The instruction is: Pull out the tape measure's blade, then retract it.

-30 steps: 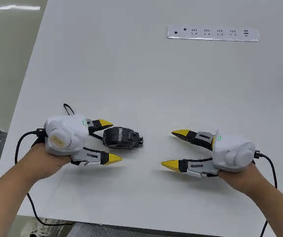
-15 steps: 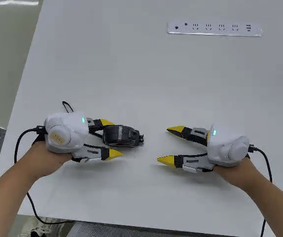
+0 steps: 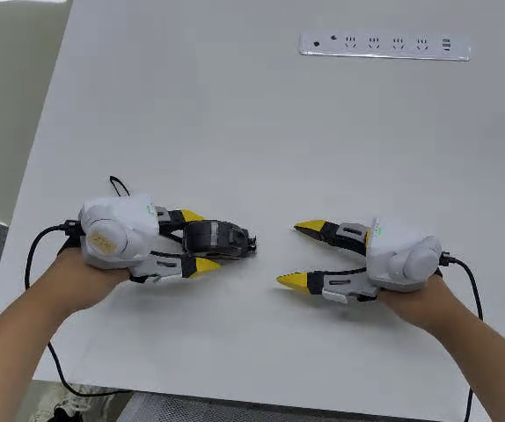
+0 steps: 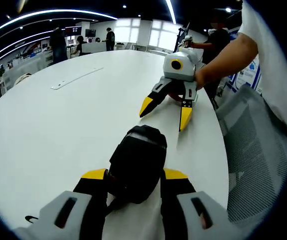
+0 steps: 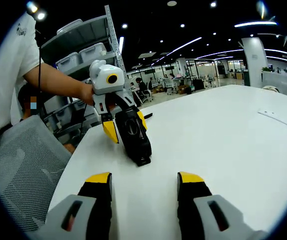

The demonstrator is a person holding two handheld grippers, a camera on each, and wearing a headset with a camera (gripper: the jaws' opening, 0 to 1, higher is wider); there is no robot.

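Tape measure [image 3: 218, 239]: black rounded case with a grey band along its rim, blade fully wound in. It stands on its narrow edge on the white table [image 3: 235, 114], close to the near edge and left of centre. The left gripper [image 3: 198, 240] clamps its two flat sides.

Tape measure [image 3: 218, 239] looks matte black plastic, left gripper [image 3: 198, 239] and right gripper [image 3: 301, 254] glossy white plastic, table [image 3: 235, 132] smooth matte white.

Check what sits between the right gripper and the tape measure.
Nothing: bare white table runs from the right gripper to the tape measure, as the head view and right gripper view show.
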